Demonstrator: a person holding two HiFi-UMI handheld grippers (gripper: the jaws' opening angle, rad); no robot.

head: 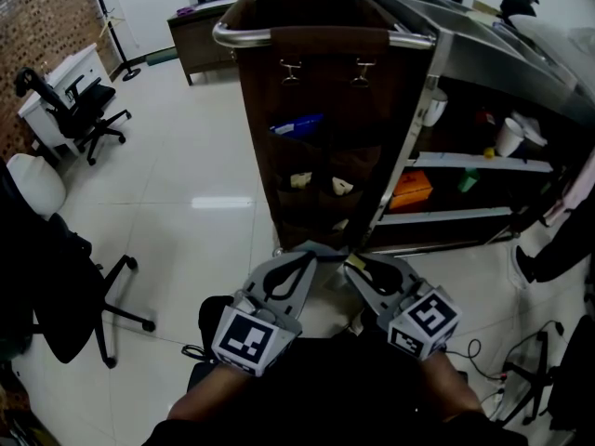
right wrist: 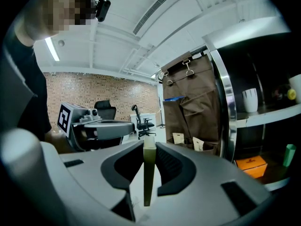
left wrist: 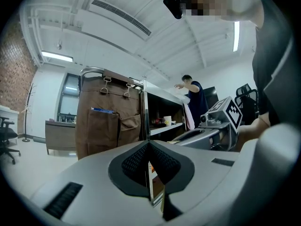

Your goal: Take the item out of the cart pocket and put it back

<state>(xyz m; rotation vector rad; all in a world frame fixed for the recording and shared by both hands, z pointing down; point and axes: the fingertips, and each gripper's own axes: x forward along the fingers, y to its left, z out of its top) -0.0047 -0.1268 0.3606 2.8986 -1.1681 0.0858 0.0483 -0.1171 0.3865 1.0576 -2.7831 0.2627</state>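
Right now I have the flat packet pinched edge-on in the right gripper, well clear of the cart pocket. The left gripper is closed and empty. Next, I judge, I reach forward and slide it back in.

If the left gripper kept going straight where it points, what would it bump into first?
Probably the cart's chrome corner post, right beside the brown pocket panel. Depth is hard to judge, but nothing shows in between.
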